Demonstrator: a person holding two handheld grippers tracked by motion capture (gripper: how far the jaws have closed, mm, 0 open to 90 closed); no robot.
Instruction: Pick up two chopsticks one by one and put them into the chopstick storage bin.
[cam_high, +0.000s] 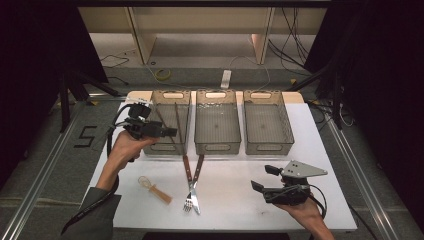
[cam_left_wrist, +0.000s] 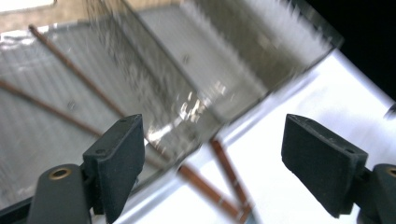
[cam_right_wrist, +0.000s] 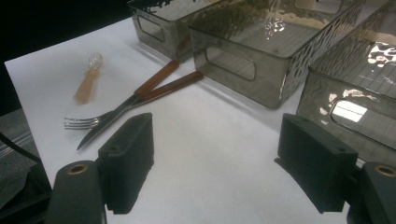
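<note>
My left claw hangs over the near part of the left bin, its jaws spread wide with nothing between them. Only one moment is shown, so I report the jaws as released.

The left bin, first of three smoked clear plastic bins in a row along the far half of the white table, holds two thin brown chopsticks that lean lengthwise from its near end toward its far end. In the left gripper view these chopsticks lie slantwise across the ribbed floor.

The middle bin and the right bin show bare floors.

On the table just near the left and middle bins lie a fork and a knife, both wooden-handled, crossed, with their handles toward the bins. Left of them lies a small tan spoon.

My right claw rests low over the near right part of the table, released, its jaws wide apart and holding nothing.
</note>
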